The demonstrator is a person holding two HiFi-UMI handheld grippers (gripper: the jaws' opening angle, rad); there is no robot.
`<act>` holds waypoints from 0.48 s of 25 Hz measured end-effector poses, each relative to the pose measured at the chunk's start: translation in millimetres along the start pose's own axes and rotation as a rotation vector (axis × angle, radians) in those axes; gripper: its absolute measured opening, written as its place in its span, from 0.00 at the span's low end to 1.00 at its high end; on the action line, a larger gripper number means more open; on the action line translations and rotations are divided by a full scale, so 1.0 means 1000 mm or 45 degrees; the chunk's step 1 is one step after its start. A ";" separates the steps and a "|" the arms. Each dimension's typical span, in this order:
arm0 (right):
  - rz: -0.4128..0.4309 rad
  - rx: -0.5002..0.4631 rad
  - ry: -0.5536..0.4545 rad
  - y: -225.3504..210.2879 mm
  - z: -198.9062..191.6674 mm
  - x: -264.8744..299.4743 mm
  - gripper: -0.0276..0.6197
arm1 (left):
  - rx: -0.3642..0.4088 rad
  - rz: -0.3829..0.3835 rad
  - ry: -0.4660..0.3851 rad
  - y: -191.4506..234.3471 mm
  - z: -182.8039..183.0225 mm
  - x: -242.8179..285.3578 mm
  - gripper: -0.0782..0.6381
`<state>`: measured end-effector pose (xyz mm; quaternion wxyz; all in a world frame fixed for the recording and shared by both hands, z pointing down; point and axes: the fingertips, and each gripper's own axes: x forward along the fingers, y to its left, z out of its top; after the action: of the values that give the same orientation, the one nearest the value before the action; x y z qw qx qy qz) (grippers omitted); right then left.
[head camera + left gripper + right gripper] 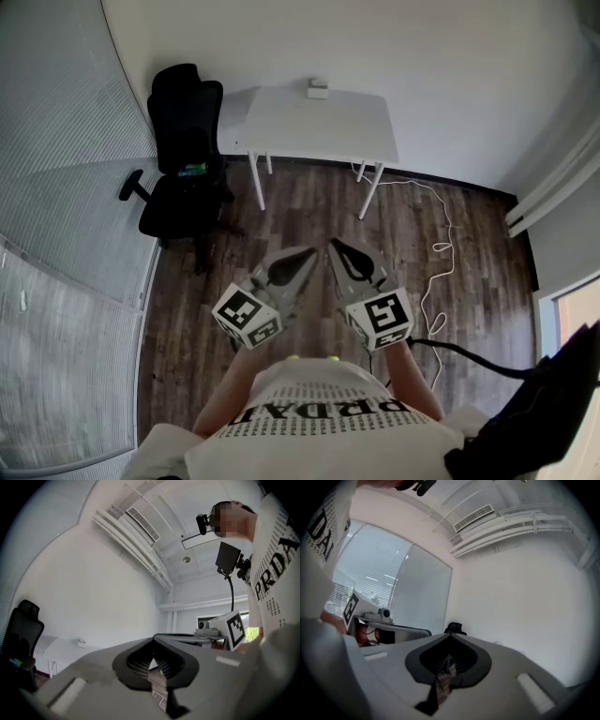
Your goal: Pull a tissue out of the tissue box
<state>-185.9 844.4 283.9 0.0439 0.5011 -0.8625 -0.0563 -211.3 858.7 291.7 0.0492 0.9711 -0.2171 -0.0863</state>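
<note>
Your left gripper (302, 259) and right gripper (339, 253) sit in the lower centre of the head view. You hold them in front of your chest, above the wooden floor (309, 202), with their tips angled toward each other, near but apart. In the left gripper view the left jaws are closed tip to tip, and nothing is caught between them. Only floor shows through the opening behind the tips. In the right gripper view the right jaws are likewise closed on nothing. Each gripper's marker cube (247, 316) faces up toward the head camera. The tissue box (318, 90) appears as a small white box in the upper centre of the head view. It stands at the far edge of the white table (309, 127), against the wall (422, 66), and is well apart from both grippers. It is too small in the frame to tell whether a tissue protrudes. The left gripper view shows the same box at lower left, on the tabletop. A black office chair (183, 159) stands at upper left, just beside the table's left end. A small green item lies on its seat and cannot be identified. A white cable (441, 248) trails across the floor at right.
</note>
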 end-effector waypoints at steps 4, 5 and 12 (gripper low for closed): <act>0.007 0.015 0.016 0.003 -0.003 0.004 0.06 | 0.018 -0.010 0.004 0.003 -0.002 -0.001 0.10; 0.009 0.018 0.019 0.004 -0.004 0.005 0.06 | 0.025 -0.011 0.008 0.004 -0.002 -0.002 0.10; 0.000 0.006 0.045 0.015 -0.010 0.012 0.09 | 0.025 -0.028 0.022 0.006 -0.005 -0.016 0.10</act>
<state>-203.4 840.9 296.2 0.0578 0.5022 -0.8616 -0.0453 -226.9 859.9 299.6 0.0406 0.9745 -0.2070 -0.0762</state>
